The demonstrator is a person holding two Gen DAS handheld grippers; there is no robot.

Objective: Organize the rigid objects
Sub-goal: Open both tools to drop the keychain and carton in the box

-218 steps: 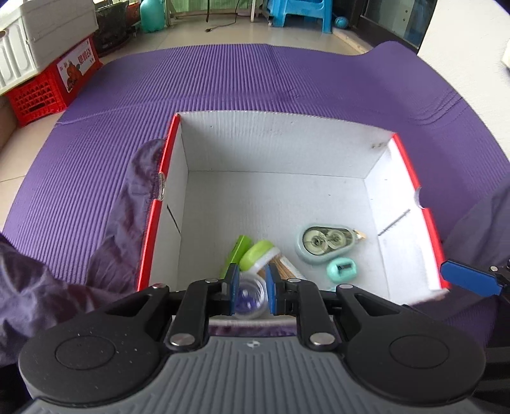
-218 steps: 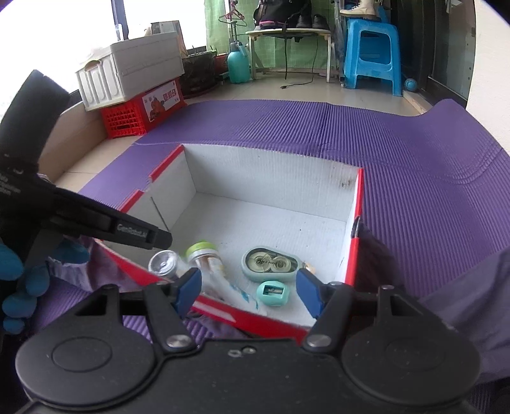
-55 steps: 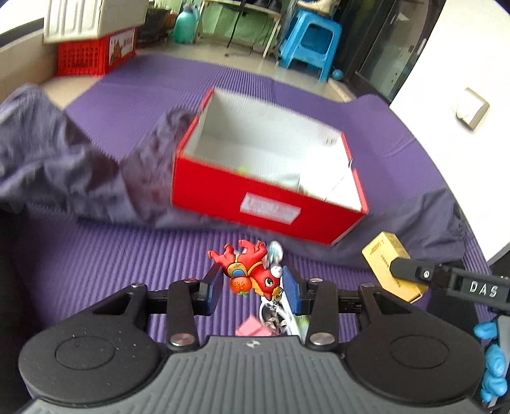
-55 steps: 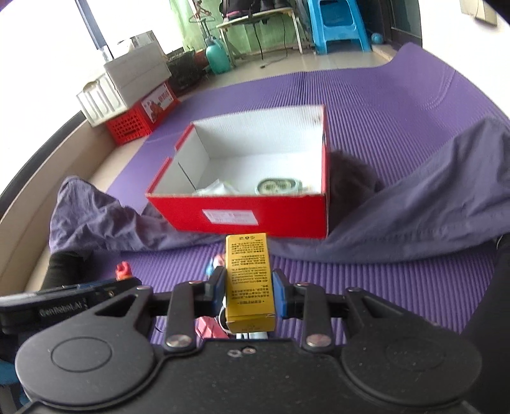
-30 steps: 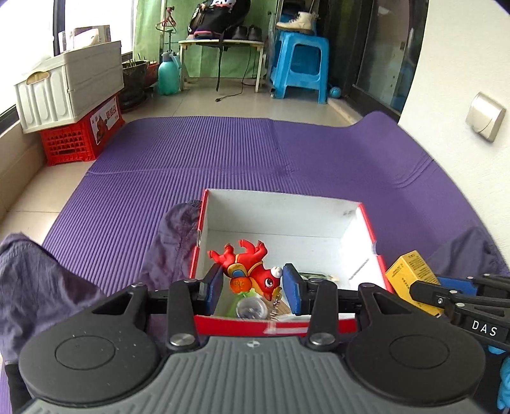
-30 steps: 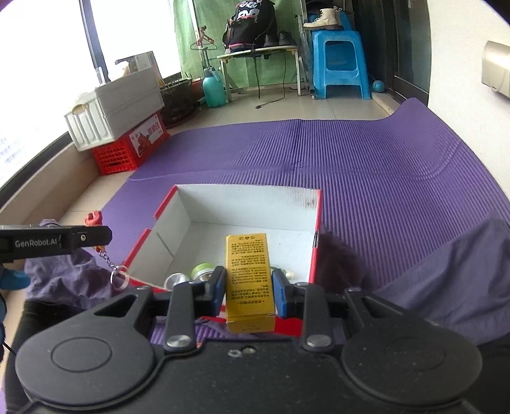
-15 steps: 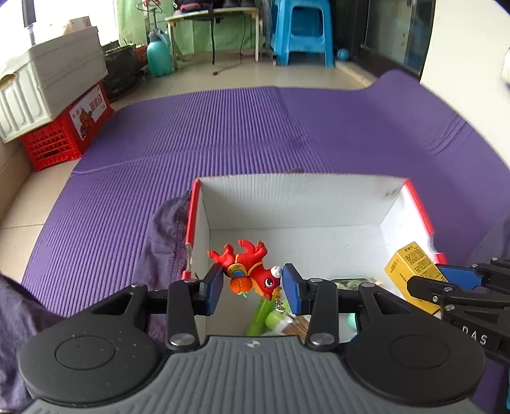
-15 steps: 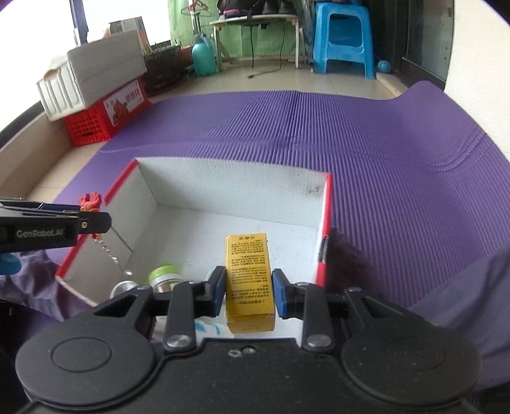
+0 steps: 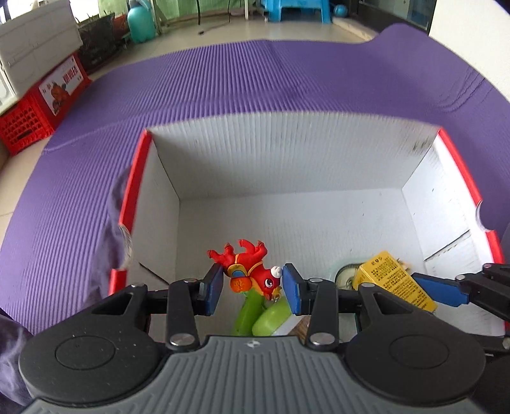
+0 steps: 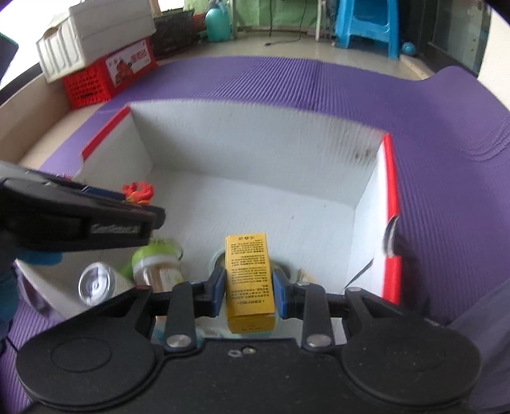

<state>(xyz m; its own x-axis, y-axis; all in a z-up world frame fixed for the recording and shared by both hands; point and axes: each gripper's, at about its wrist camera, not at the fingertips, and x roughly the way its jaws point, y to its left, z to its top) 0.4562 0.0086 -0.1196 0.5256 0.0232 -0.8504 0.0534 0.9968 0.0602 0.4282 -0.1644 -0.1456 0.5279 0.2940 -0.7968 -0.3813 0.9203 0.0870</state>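
Note:
My left gripper [image 9: 251, 285] is shut on a red toy figure keychain [image 9: 250, 269], held over the near left part of the red cardboard box [image 9: 134, 181]. My right gripper [image 10: 249, 288] is shut on a yellow carton [image 10: 249, 280] and hangs inside the same box [image 10: 390, 197], near its right side. The carton [image 9: 395, 280] also shows at the right of the left wrist view, the toy [image 10: 138, 192] at the left of the right wrist view. On the box floor lie a green-capped bottle [image 10: 156, 261], a clear round-lidded jar [image 10: 95, 286] and a green tube [image 9: 247, 313].
The box stands on a purple ribbed mat [image 9: 223, 79]. Purple cloth [image 9: 118, 203] drapes against its left wall and also lies at the right [image 10: 478, 318]. Behind the mat are a red crate [image 10: 105, 78], a white bin [image 10: 92, 35] and a blue stool [image 10: 366, 22].
Both grippers have sunk toward the box and now point more steeply into it. The box fills more of each view. The toy and carton stay gripped.

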